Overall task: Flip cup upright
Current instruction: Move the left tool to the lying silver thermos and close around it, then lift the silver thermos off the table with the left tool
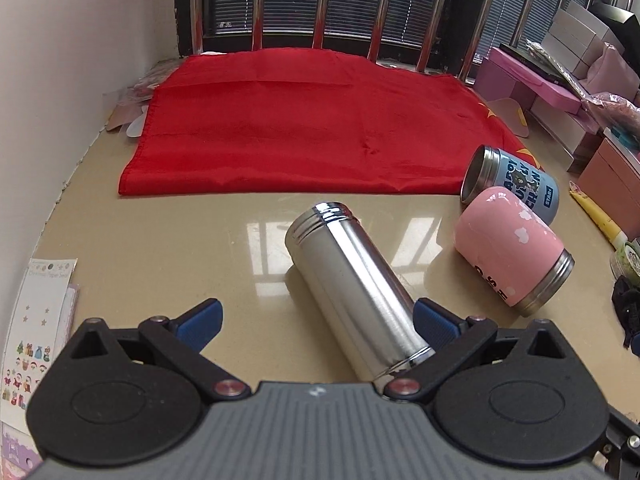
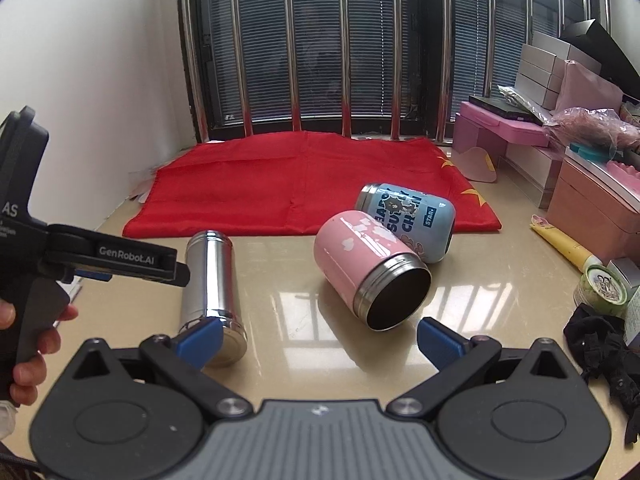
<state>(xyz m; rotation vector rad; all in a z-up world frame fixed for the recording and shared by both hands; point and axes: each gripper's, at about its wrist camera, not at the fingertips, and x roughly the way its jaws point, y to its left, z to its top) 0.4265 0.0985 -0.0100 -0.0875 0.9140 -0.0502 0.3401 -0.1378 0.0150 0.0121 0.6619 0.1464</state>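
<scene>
Left wrist: left hand-held gripper (image 1: 316, 326) wide open, brushed-steel cup (image 1: 352, 292) lying on its side on the glossy beige surface (image 1: 160, 248) — base near the right blue pad, apparently touching. Right wrist: right hand-held gripper (image 2: 320, 338) also spread, holding nothing — pink cup (image 2: 370, 274) on its side ahead, dark mouth toward camera.

- Steel cup (image 1: 352, 280): brushed metal, mirror-bright at the threaded end.
- Pink cup (image 2: 360, 256): smooth, glossy coat, bare metal rim.
- Blue cup (image 2: 412, 216): satin printed coat, metal rim.
- Counter (image 1: 160, 240): polished beige, glossy, reflecting the window.
- Cloth (image 1: 304, 120): red, thin fabric, faintly creased.
- Tongs (image 2: 320, 340): matt black plastic, ribbed blue pads (image 2: 438, 344).
</scene>
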